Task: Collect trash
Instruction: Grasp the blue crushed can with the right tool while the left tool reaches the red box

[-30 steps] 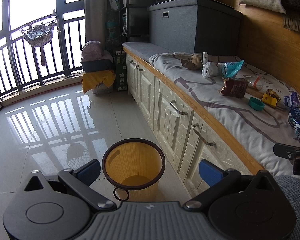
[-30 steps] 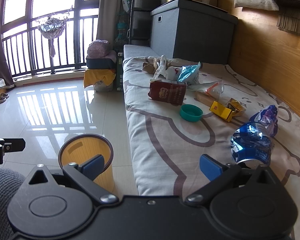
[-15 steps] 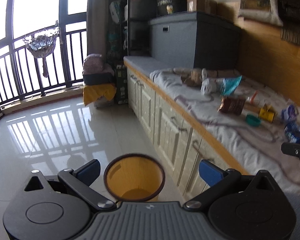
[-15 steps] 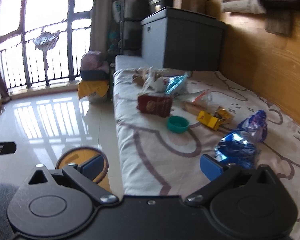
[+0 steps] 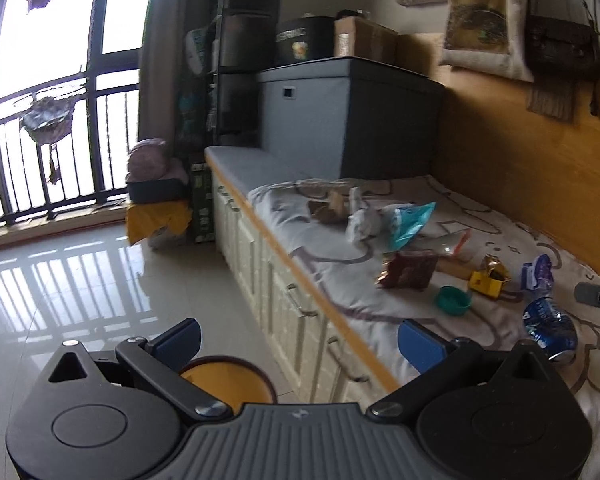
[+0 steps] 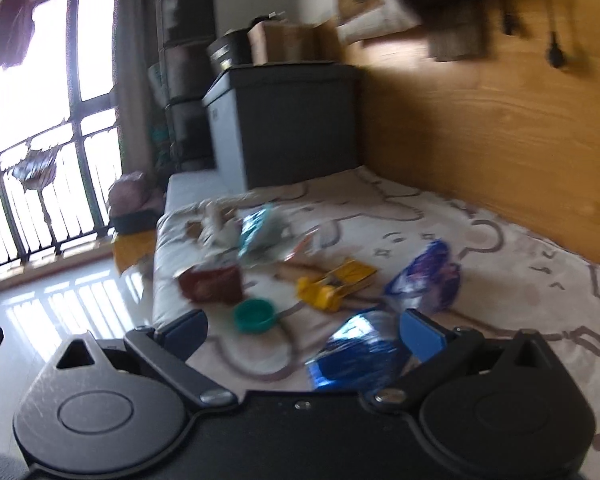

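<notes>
Trash (image 5: 408,274) beside the teal lid (image 5: 453,301): none collected.
We hold both grippers (image 5: 299,338) (image 6: 306,330) spread, empty; bin (image 5: 228,380) awaits.

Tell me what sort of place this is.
Most likely a lived-in home, a room opening onto a railed balcony window. A padded bench over white cabinet drawers runs along a wood-panelled wall, with a yellow waste bin on the glossy tiled floor.

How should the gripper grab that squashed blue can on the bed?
Grip the crushed blue can across its flattened middle, coming from above with the right gripper, whose open jaws sit almost over it. It lies on its side, so the dented sides offer flat faces.
</notes>
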`<act>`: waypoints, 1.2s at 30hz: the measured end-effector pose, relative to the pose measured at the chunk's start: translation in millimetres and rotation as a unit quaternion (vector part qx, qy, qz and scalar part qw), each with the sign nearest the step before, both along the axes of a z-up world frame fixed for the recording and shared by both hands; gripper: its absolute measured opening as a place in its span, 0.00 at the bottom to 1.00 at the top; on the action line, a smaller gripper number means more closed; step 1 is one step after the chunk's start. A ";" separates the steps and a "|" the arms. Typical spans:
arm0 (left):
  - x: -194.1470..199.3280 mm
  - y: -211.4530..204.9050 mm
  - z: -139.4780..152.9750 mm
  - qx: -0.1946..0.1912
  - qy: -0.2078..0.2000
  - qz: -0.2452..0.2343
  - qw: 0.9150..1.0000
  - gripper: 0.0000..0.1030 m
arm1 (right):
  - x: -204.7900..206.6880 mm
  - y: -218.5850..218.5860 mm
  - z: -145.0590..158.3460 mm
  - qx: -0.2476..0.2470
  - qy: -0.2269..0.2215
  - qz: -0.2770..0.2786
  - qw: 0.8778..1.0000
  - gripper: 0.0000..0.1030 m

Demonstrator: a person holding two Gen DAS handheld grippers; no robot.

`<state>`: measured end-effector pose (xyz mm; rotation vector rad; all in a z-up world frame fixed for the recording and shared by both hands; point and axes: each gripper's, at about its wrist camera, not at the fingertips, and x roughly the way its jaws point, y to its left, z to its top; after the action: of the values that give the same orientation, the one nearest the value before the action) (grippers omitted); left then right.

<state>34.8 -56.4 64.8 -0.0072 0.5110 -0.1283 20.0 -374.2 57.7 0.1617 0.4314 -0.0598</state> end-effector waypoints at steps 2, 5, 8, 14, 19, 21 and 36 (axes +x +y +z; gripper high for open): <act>10.4 -13.2 1.6 0.000 0.003 -0.014 1.000 1.00 | 0.0 -17.8 -1.6 0.021 -0.006 -0.010 1.000 1.00; 28.4 -36.1 0.5 0.006 0.012 -0.031 0.999 1.00 | 1.5 -44.0 -6.5 0.048 0.001 -0.029 0.998 1.00; 45.7 -55.6 -2.2 0.008 0.027 -0.042 0.999 1.00 | 3.9 -68.2 -13.9 0.074 0.009 -0.032 0.997 1.00; 79.7 -85.7 -14.3 -0.010 0.064 -0.054 0.996 1.00 | 12.2 -111.2 -36.4 0.154 0.032 -0.019 0.987 1.00; 98.4 -97.6 -26.7 -0.023 0.084 -0.051 0.995 1.00 | 21.1 -138.6 -56.1 0.226 0.051 -0.016 0.973 1.00; 105.1 -101.1 -31.2 -0.028 0.098 -0.056 0.993 1.00 | 28.1 -146.8 -64.0 0.248 0.058 -0.010 0.967 0.96; 140.1 -124.0 -53.8 -0.033 0.125 -0.074 0.989 1.00 | 88.7 -149.4 -109.3 0.384 0.116 0.101 0.911 0.56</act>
<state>174.9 -180.4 11.0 -0.0499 0.7577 -0.2929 108.7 -523.6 -51.6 0.8934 0.6931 0.3044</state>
